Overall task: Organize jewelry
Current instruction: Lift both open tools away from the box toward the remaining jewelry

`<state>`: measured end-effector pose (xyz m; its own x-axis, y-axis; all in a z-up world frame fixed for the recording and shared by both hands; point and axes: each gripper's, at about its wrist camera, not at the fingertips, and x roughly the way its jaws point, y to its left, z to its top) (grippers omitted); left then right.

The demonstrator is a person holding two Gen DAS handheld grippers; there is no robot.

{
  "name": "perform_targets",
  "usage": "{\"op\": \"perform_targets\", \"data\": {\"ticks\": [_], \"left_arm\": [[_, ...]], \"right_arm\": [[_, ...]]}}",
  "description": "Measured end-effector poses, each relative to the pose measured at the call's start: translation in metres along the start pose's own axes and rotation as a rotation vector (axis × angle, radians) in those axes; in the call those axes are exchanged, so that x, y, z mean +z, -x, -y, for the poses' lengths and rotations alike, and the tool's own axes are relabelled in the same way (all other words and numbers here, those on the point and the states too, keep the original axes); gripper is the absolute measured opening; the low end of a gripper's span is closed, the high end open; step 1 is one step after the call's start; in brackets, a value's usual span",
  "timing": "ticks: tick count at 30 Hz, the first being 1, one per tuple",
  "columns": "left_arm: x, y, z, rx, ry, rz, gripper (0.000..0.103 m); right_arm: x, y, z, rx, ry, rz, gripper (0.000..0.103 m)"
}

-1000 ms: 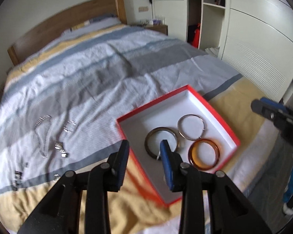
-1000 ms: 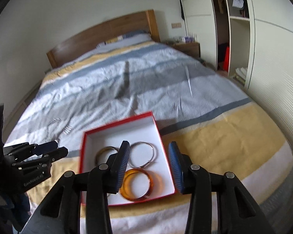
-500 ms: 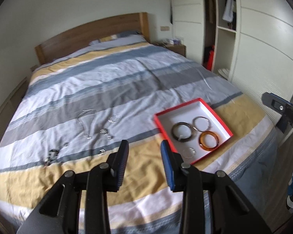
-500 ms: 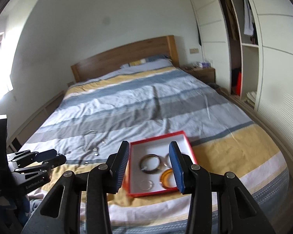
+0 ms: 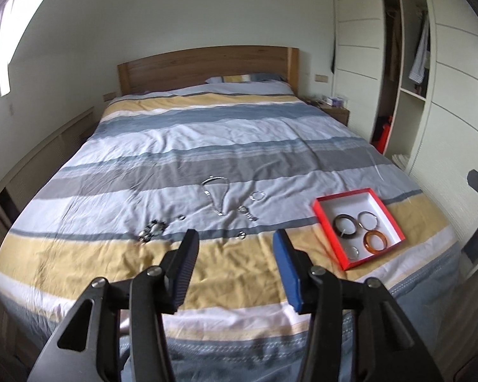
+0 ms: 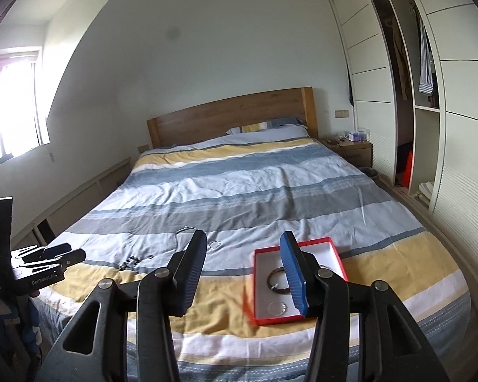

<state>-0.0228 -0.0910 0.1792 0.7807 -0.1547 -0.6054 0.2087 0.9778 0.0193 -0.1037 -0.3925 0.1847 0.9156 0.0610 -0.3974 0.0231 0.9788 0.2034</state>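
The left gripper (image 5: 235, 254), fingers apart and just widened with nothing between, has the loose jewelry (image 5: 220, 197) just ahead; the right gripper (image 6: 243, 273), also empty, faces the red box (image 5: 329, 222).

One red box (image 5: 326, 219) holds three bangles (image 5: 345, 224) and one small ring (image 5: 353, 251).

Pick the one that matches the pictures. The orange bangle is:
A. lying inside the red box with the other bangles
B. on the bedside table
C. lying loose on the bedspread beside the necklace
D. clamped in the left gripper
A: the orange bangle lies on the white floor of the red box, next to the dark bangle and the silver bangle.
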Motion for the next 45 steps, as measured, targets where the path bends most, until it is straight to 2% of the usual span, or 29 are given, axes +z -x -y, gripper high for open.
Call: {"op": "perform_targets", "data": {"ticks": [4,6,13,19,25,32,39,45], "left_arm": [[-0.008,0.010,-0.018,0.018,0.037,0.009,0.048],[-0.010,0.014,-0.025,0.028,0.059,0.015,0.049],[-0.017,0.019,-0.047,0.062,0.115,0.024,0.049],[-0.029,0.016,-0.069,0.093,0.180,0.037,0.049],[-0.041,0.014,-0.081,0.075,0.180,0.064,0.049],[-0.055,-0.002,-0.102,0.058,0.233,0.009,0.049],[-0.077,-0.022,-0.123,0.067,0.297,-0.043,0.049],[-0.091,-0.043,-0.130,0.059,0.306,-0.105,0.049]], "right_arm": [[-0.003,0.002,-0.010,0.017,0.008,-0.002,0.049],[-0.005,0.004,-0.013,0.023,0.017,-0.002,0.053],[-0.007,0.007,-0.017,0.026,0.015,-0.005,0.054],[-0.012,-0.002,-0.027,0.028,0.021,-0.043,0.054],[-0.015,-0.013,-0.042,0.034,0.044,-0.074,0.055],[-0.020,-0.025,-0.062,0.032,0.085,-0.107,0.057],[-0.034,-0.050,-0.082,0.065,0.125,-0.172,0.058],[-0.051,-0.077,-0.099,0.114,0.155,-0.237,0.058]]}}
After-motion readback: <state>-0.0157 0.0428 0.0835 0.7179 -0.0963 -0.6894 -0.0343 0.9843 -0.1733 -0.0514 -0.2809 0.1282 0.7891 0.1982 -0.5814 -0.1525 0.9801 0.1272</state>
